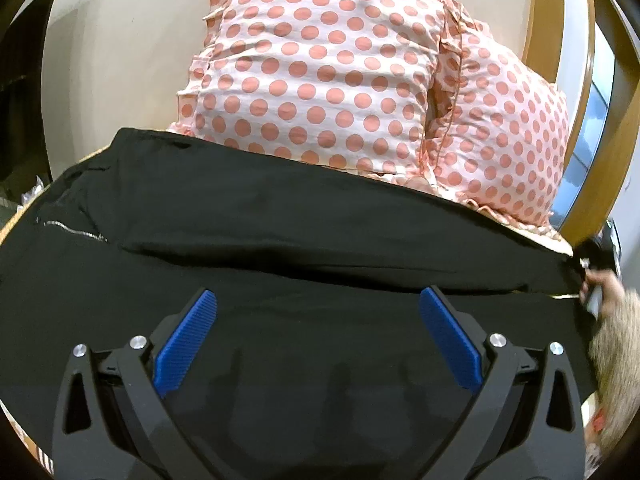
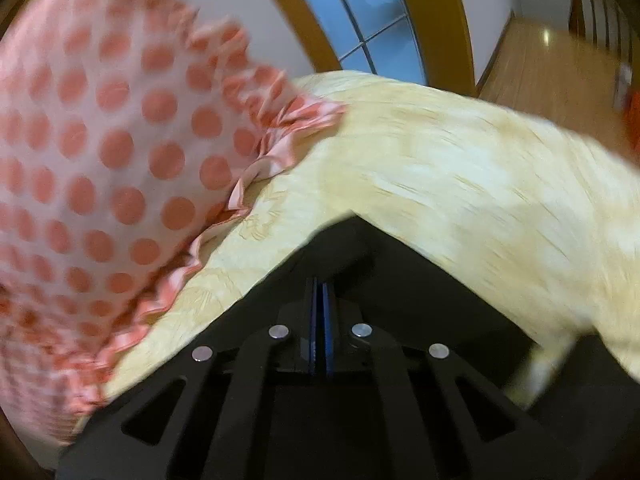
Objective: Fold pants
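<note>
Black pants (image 1: 280, 216) lie spread across the bed, with a zipper (image 1: 76, 232) at the left. My left gripper (image 1: 318, 300) is open just above the cloth, its blue pads (image 1: 188, 344) wide apart and empty. My right gripper (image 2: 320, 284) is shut on the black pants (image 2: 344, 248) at their far right end and lifts that corner off the bedspread. It shows at the right edge of the left wrist view (image 1: 598, 264), with the hand that holds it.
Two polka-dot pillows (image 1: 320, 68) lie right behind the pants, also seen in the right wrist view (image 2: 100, 160). A cream bedspread (image 2: 460, 168) covers the bed. A wooden-framed window (image 2: 376, 20) and a wood floor (image 2: 552, 68) lie beyond.
</note>
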Demonstrator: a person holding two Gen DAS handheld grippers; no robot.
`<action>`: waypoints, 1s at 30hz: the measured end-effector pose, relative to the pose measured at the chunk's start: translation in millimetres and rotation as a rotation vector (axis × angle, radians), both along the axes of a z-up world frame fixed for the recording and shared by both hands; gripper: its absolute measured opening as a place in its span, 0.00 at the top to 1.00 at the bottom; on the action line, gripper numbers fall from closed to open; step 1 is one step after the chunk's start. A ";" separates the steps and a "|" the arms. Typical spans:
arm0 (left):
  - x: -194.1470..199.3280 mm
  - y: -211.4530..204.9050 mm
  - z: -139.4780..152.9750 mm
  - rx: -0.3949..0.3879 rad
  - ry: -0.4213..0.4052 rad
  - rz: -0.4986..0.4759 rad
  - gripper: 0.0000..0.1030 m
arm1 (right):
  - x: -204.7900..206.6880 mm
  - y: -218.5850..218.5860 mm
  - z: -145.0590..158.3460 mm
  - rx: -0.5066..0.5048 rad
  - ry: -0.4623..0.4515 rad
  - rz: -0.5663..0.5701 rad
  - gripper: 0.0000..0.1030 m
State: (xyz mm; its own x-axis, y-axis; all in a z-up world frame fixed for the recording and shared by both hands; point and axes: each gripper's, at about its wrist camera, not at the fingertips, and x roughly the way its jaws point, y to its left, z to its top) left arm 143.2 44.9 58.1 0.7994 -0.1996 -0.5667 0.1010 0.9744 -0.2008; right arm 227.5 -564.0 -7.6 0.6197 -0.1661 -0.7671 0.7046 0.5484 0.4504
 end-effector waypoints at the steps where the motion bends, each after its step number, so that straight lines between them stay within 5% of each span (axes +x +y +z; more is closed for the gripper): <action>1: -1.9 0.4 0.8 -0.006 -0.003 0.000 0.02 | -18.7 -0.7 2.5 0.022 -0.058 -0.002 0.98; 6: -15.5 3.2 6.3 -0.031 -0.038 0.002 0.02 | -110.6 20.9 27.5 0.025 -0.257 0.030 0.98; 12: -22.9 1.7 9.2 -0.011 -0.062 -0.016 0.02 | -197.5 49.8 13.0 0.076 -0.281 -0.008 0.98; 17: -23.5 -2.5 11.1 0.014 -0.052 -0.020 0.02 | -202.4 37.1 1.0 0.205 -0.302 -0.048 0.95; 19: -24.1 -1.9 11.6 0.011 -0.052 -0.009 0.02 | -204.7 34.2 -6.4 0.262 -0.298 -0.060 0.84; 30: -23.1 5.6 8.5 -0.037 -0.007 -0.007 0.02 | -160.9 42.9 -15.8 0.434 -0.245 -0.019 0.81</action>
State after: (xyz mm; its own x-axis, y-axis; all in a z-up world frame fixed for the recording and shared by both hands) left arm 120.1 50.5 66.6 0.8021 -0.2259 -0.5529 0.1093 0.9656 -0.2360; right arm 66.6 -521.1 -23.4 0.7901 0.1234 -0.6005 0.5579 0.2612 0.7877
